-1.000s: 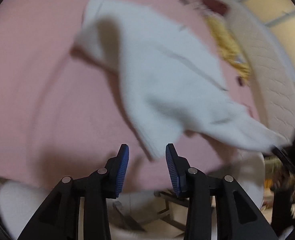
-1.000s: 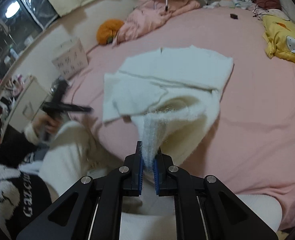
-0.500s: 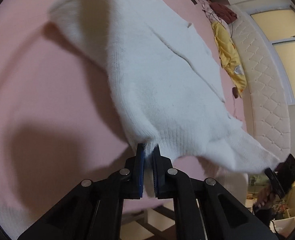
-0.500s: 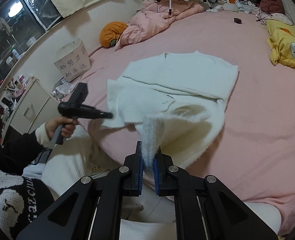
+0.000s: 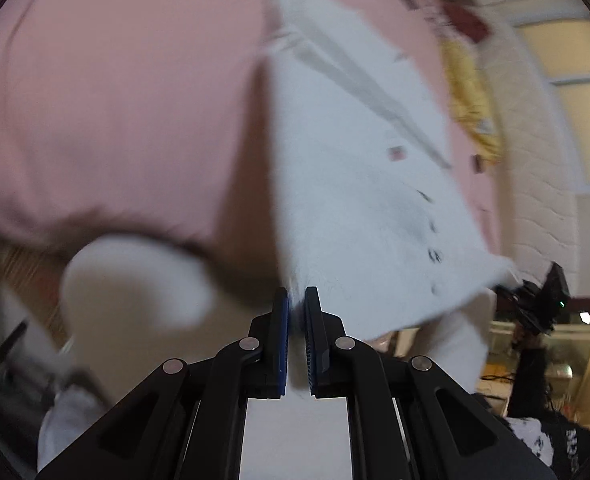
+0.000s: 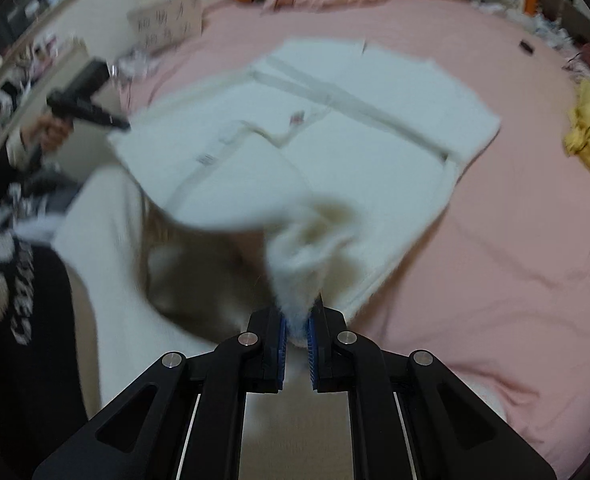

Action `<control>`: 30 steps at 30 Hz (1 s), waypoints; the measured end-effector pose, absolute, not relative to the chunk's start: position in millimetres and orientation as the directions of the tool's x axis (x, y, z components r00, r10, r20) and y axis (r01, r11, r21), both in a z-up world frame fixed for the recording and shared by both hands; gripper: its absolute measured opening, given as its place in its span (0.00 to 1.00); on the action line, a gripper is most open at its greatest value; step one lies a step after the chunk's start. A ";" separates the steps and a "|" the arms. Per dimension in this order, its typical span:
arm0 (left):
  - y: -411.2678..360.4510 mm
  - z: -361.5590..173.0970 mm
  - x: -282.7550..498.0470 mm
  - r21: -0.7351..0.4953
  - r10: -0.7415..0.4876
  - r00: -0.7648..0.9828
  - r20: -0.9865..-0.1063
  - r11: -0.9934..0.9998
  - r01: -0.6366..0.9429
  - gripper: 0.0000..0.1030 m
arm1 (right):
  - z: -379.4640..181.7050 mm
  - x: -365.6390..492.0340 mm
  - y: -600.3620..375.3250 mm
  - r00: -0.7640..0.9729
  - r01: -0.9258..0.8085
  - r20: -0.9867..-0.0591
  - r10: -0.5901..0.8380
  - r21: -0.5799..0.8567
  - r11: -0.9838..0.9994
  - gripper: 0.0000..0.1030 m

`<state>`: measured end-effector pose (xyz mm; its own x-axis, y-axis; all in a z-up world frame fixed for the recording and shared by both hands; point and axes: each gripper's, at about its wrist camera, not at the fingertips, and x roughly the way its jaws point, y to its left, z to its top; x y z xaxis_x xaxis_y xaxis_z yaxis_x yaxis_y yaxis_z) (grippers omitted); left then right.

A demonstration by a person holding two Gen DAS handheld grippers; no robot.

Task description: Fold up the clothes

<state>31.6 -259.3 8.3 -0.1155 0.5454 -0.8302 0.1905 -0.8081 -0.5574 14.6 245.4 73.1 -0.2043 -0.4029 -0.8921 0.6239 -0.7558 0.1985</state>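
Midway, seemingly: both the left tool (image 5: 297,300) and right tool (image 6: 296,316) pinch the white cardigan's (image 6: 335,128) near edge, lower centre; its far half lies on the pink bed (image 6: 515,240), unfolded.

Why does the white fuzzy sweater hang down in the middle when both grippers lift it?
Probably because the white sweater is floppy: between the left gripper and right gripper it sags and bunches instead of staying flat. It looks fuzzy, so the closed jaws likely won't slip. It seems light, though that's a guess.
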 end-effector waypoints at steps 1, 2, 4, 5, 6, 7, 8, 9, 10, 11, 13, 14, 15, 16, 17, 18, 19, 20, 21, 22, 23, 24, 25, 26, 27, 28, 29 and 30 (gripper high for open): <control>-266.2 0.4 36.4 -0.542 0.534 -0.097 -0.840 -0.814 0.211 0.07 | 68.0 15.6 244.3 -0.191 0.624 -0.902 -0.387 0.193 -0.757 0.09; -271.0 -5.6 40.2 -0.528 0.524 -0.083 -0.848 -0.819 0.225 0.06 | 62.9 16.5 243.1 -0.177 0.624 -0.912 -0.370 0.187 -0.759 0.09; -277.2 -13.8 46.1 -0.520 0.517 -0.077 -0.852 -0.821 0.235 0.06 | 52.8 18.4 240.8 -0.150 0.624 -0.929 -0.337 0.175 -0.761 0.09; -277.9 -15.1 46.9 -0.516 0.514 -0.076 -0.855 -0.823 0.237 0.06 | 47.8 19.4 239.7 -0.136 0.625 -0.938 -0.320 0.170 -0.762 0.09; -278.6 -15.7 47.5 -0.512 0.509 -0.075 -0.857 -0.827 0.234 0.06 | 42.7 20.3 238.5 -0.122 0.625 -0.945 -0.303 0.164 -0.763 0.12; -277.6 -14.9 47.0 -0.503 0.499 -0.078 -0.863 -0.834 0.226 0.06 | 37.6 21.3 237.4 -0.109 0.625 -0.952 -0.286 0.158 -0.764 0.12; -274.4 -12.2 45.3 -0.488 0.482 -0.084 -0.872 -0.847 0.210 0.06 | 32.6 22.2 236.2 -0.095 0.626 -0.959 -0.268 0.152 -0.765 0.13; -271.3 -9.6 43.6 -0.473 0.465 -0.090 -0.881 -0.859 0.194 0.06 | 27.5 23.2 235.1 -0.081 0.627 -0.965 -0.250 0.146 -0.766 0.14; -268.1 -7.0 41.9 -0.458 0.447 -0.097 -0.889 -0.871 0.179 0.07 | 22.4 24.1 233.9 -0.067 0.627 -0.970 -0.233 0.140 -0.766 0.18; -265.5 -3.3 40.6 -0.439 0.426 -0.106 -0.898 -0.884 0.160 0.07 | 17.4 25.1 232.7 -0.053 0.628 -0.975 -0.215 0.135 -0.766 0.28; -260.7 8.5 36.2 -0.379 0.365 -0.132 -0.922 -0.920 0.102 0.15 | 20.9 32.6 235.3 -0.031 0.640 -0.979 -0.203 0.137 -0.756 0.29; -254.4 15.3 31.3 -0.344 0.331 -0.149 -0.932 -0.936 0.072 0.21 | 26.8 37.7 238.5 -0.019 0.647 -0.979 -0.203 0.143 -0.749 0.29; -248.8 20.2 26.4 -0.318 0.306 -0.166 -0.938 -0.947 0.051 0.30 | 33.6 40.0 242.0 -0.005 0.647 -0.978 -0.209 0.156 -0.746 0.29; -240.4 25.5 18.9 -0.292 0.283 -0.188 -0.940 -0.956 0.017 0.39 | 42.4 38.0 243.1 -0.002 0.639 -0.972 -0.234 0.179 -0.748 0.29; -229.9 29.5 10.5 -0.276 0.274 -0.205 -0.939 -0.961 -0.020 0.43 | 51.2 36.0 244.1 0.000 0.631 -0.966 -0.259 0.201 -0.750 0.29; -220.3 30.1 2.7 -0.273 0.277 -0.213 -0.937 -0.961 -0.051 0.50 | 59.1 31.7 244.1 -0.006 0.618 -0.956 -0.292 0.226 -0.753 0.29; -206.9 26.9 -8.3 -0.271 0.282 -0.214 -0.935 -0.959 -0.082 0.53 | 64.4 20.9 240.7 -0.038 0.595 -0.938 -0.345 0.256 -0.762 0.29; -192.2 20.9 -19.8 -0.269 0.285 -0.209 -0.935 -0.958 -0.104 0.53 | 69.6 10.1 237.3 -0.072 0.572 -0.915 -0.396 0.288 -0.768 0.29; -179.4 12.2 -29.9 -0.269 0.287 -0.198 -0.937 -0.956 -0.116 0.54 | 71.4 -1.8 232.2 -0.107 0.548 -0.895 -0.434 0.311 -0.777 0.29; -165.3 0.2 -40.9 -0.270 0.289 -0.183 -0.940 -0.955 -0.123 0.54 | 63.3 -17.3 221.8 -0.144 0.517 -0.888 -0.436 0.308 -0.798 0.29; -152.4 -12.5 -50.3 -0.269 0.286 -0.171 -0.943 -0.956 -0.118 0.54 | 55.1 -32.8 211.4 -0.180 0.486 -0.881 -0.437 0.306 -0.818 0.29; -141.5 -24.4 -57.7 -0.262 0.276 -0.161 -0.947 -0.959 -0.107 0.54 | 46.8 -46.7 201.7 -0.214 0.454 -0.877 -0.429 0.300 -0.839 0.29; -134.2 -32.8 -61.7 -0.244 0.257 -0.164 -0.952 -0.965 -0.093 0.54 | 36.9 -56.4 194.4 -0.242 0.415 -0.886 -0.396 0.274 -0.867 0.29; -128.3 -40.0 -64.1 -0.220 0.231 -0.179 -0.956 -0.972 -0.077 0.54 | 23.5 -67.7 187.2 -0.270 0.359 -0.900 -0.342 0.236 -0.903 0.29; -123.7 -45.7 -64.7 -0.193 0.201 -0.197 -0.960 -0.979 -0.060 0.54 | 9.9 -77.6 180.8 -0.291 0.300 -0.914 -0.283 0.194 -0.934 0.29; -120.8 -49.4 -63.2 -0.161 0.166 -0.218 -0.962 -0.986 -0.042 0.54 | -4.3 -83.6 176.8 -0.294 0.237 -0.932 -0.212 0.144 -0.961 0.29; -118.8 -51.8 -60.5 -0.137 0.139 -0.231 -0.963 -0.990 -0.024 0.55 | -18.0 -88.1 174.1 -0.284 0.179 -0.947 -0.147 0.099 -0.979 0.29; -118.0 -52.7 -56.3 -0.124 0.122 -0.235 -0.964 -0.992 -0.007 0.59 | -30.3 -88.0 175.3 -0.248 0.141 -0.963 -0.106 0.073 -0.987 0.29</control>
